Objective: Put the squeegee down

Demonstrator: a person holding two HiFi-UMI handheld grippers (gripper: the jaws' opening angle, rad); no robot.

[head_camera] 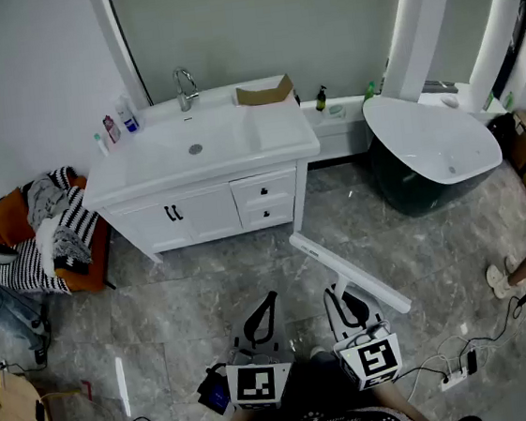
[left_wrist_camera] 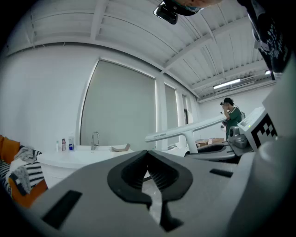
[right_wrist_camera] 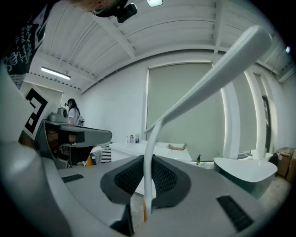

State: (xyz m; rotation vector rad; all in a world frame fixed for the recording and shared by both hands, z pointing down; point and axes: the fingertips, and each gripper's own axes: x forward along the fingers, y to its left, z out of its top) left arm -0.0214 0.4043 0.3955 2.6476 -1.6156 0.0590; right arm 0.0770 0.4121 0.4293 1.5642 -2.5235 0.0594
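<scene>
A white squeegee hangs above the grey floor in the head view, its long blade slanting from upper left to lower right. Its thin handle runs down between the black pads of my right gripper, which is shut on it; the blade sweeps up to the right in the right gripper view. My right gripper sits low in the head view, right of centre. My left gripper is beside it, shut with nothing in it. The left gripper view shows the squeegee to the right, above my left gripper.
A white vanity with a sink, a tap and small bottles stands ahead. To the right is a white tub. Clothes lie heaped at the left. Cables and a power strip trail on the floor. A person stands in the distance.
</scene>
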